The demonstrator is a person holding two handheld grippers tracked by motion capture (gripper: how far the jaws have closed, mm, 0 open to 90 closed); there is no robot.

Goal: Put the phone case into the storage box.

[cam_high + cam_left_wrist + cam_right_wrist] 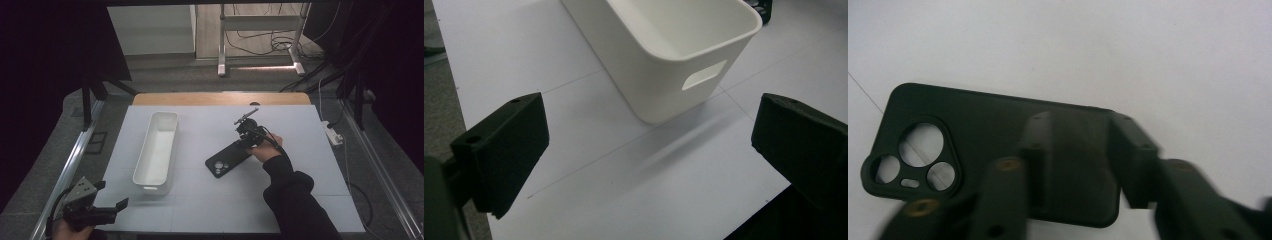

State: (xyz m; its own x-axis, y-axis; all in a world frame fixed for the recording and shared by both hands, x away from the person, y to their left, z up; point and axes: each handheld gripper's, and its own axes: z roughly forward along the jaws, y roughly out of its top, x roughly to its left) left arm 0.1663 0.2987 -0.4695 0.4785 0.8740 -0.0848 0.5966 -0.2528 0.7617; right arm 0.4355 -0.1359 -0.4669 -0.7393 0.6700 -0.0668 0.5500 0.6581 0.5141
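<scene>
On white table [300,165]: one black phone case [227,160], right hand-held gripper [1075,150] clamped on it; one white bin [156,150]; left hand-held gripper [649,150] agape.

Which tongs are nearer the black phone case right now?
Right. The right tongs are at the phone case's far end, jaws closing around it. The left tongs sit at the table's near left corner, beyond the white bin.

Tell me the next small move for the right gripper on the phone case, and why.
Probably lift the black phone case slightly off the table. The right gripper has its jaws closed across the case's end, opposite the camera cutouts, and the case lies flat. The white bin stands to its left, a likely destination.
</scene>
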